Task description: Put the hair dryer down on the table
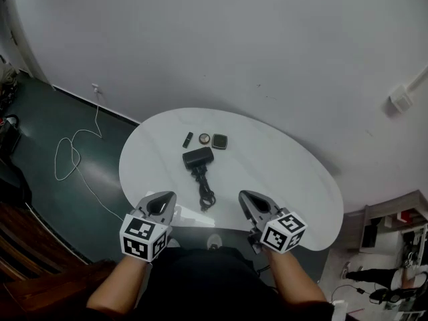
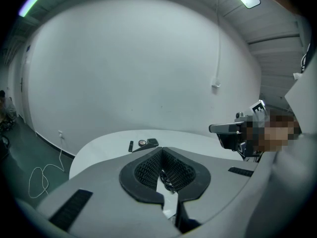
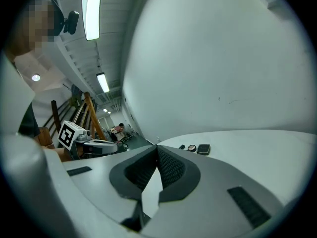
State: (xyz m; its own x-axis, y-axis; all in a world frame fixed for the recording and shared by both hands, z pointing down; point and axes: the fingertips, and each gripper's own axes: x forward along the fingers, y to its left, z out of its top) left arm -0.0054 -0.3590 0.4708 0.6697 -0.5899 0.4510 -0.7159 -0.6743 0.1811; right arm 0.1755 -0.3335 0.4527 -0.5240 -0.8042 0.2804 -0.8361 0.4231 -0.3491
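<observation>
Nearest the person, the left gripper (image 1: 162,200) and the right gripper (image 1: 250,200) hover over the near edge of the white counter (image 1: 287,179). Each has its jaws pressed together on nothing, which suits hands whose job looks finished. Just beyond them, the coiled cord (image 1: 205,192) trails toward the person. It runs back to the black hair dryer (image 1: 198,157), which lies flat near the middle of the counter, clear of both grippers, so the task looks done. Farther off, a dark stick (image 1: 188,139), a round compact (image 1: 204,138) and a square case (image 1: 219,141) sit in a row, apart from the dryer.
</observation>
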